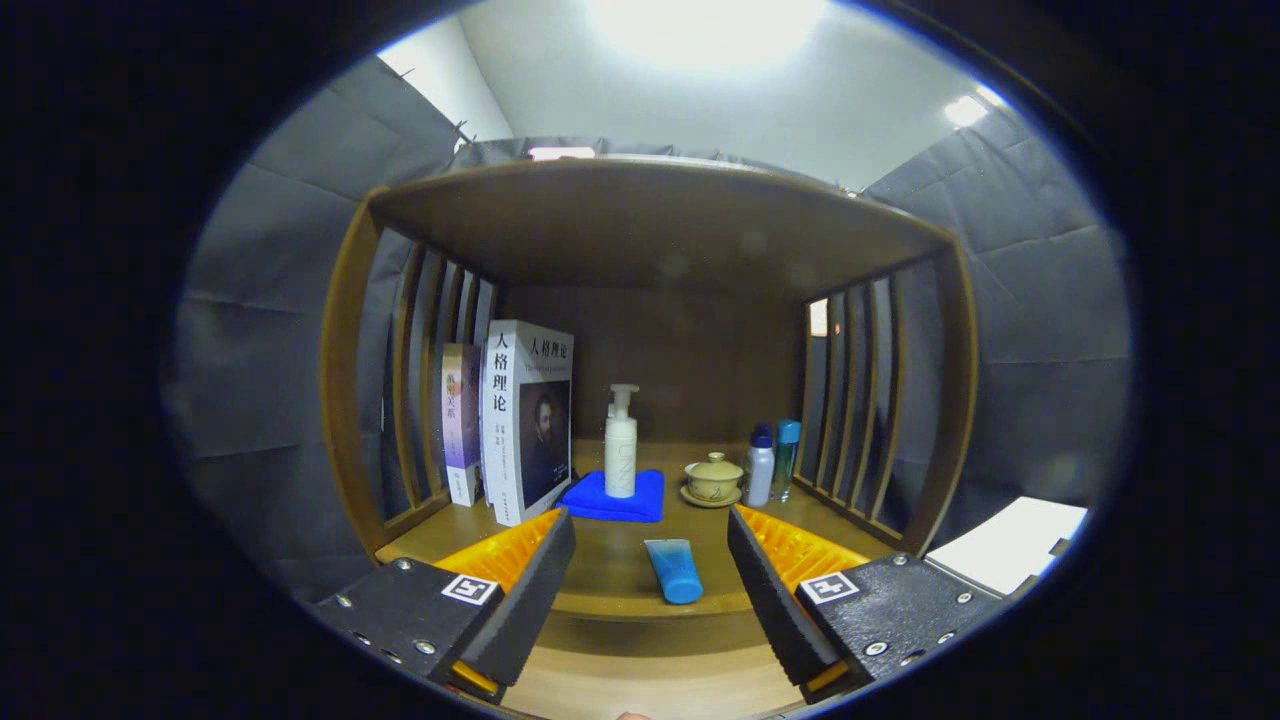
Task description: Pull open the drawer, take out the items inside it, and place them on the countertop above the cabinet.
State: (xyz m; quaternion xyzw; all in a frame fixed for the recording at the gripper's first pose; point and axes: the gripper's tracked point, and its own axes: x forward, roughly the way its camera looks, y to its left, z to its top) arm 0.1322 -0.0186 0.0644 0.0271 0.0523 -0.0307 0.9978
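Blue tube: lies flat on the wooden surface, between your tool's fingers and a little ahead — apparently one item already up.
Tool: fingers wide apart, gripping nothing.
Drawer: you can't judge from here whether it stands open or what it holds.
Behind: pump bottle on a blue cloth, books, lidded cup.
Left: return below — check for more.

ceiling light glaring | shelf interior dim | fisheye-bent edges | sharp focus
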